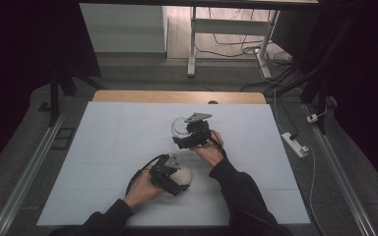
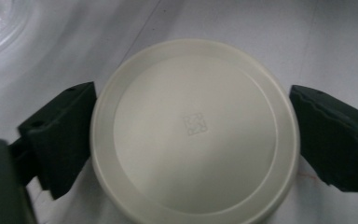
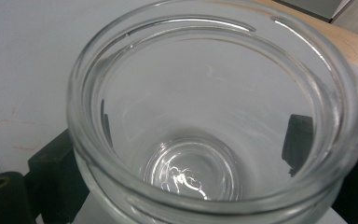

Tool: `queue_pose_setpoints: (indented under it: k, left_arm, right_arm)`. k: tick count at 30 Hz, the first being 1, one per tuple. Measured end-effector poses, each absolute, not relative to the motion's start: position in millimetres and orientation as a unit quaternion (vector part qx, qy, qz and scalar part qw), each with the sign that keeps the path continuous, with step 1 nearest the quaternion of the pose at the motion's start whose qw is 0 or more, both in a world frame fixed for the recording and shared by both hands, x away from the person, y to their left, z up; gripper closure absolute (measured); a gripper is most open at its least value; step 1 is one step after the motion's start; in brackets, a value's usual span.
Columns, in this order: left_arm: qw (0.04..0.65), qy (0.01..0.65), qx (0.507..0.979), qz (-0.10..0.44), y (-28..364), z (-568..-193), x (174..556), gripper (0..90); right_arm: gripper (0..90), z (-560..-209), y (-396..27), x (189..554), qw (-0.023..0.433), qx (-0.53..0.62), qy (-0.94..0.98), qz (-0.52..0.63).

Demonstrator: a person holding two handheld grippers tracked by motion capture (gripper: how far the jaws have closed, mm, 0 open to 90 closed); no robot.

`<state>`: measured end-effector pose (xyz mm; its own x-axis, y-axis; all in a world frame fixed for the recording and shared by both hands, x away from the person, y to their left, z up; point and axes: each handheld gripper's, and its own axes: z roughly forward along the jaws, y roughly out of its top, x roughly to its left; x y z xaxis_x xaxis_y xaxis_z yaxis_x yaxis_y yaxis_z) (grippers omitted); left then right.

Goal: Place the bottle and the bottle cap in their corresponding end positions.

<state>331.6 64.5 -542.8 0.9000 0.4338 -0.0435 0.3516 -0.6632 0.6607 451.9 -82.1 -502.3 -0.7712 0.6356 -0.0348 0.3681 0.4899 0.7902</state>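
Near the middle of the high view, the right tongs [image 1: 184,132] grip a clear glass jar [image 1: 179,127], which stands with its mouth up on the white worktop [image 1: 103,162]. In the right gripper view the two black jaws press against the jar's [image 3: 214,116] sides, one at lower left and one seen through the glass at right; the jar looks empty. Below and a little left of it in the high view, the left tongs [image 1: 177,179] sit over a cream round lid [image 1: 183,175] lying flat on the worktop. In the left gripper view the lid [image 2: 195,130] fills the gap between the jaws: the left jaw touches its rim, while the right jaw seems to stand just clear of it, though the blur makes that hard to settle. A curved piece of clear glass shows in that view's upper left corner. Jar and lid lie near each other, apart.
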Motion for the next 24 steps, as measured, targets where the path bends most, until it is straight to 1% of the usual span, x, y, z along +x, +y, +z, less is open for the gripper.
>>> queue_pose_setpoints:
  k: [3,6,9,24]
  left_arm:
    - [0.357,0.225,0.905,0.051,65,-542,332,1.4]
    - [0.364,0.229,0.902,0.044,68,-541,333,0.0]
    - [0.369,0.232,0.899,0.042,70,-540,332,0.0]
    - [0.365,0.249,0.896,0.035,82,-530,327,0.0]
  right_arm:
    - [5.1,-502,-82,452,0.163,0.295,0.848,0.409]
    - [1.6,-503,-83,453,0.160,0.289,0.849,0.411]
    - [0.0,-503,-84,453,0.153,0.287,0.850,0.415]
    - [0.0,-501,-92,447,0.129,0.299,0.855,0.404]
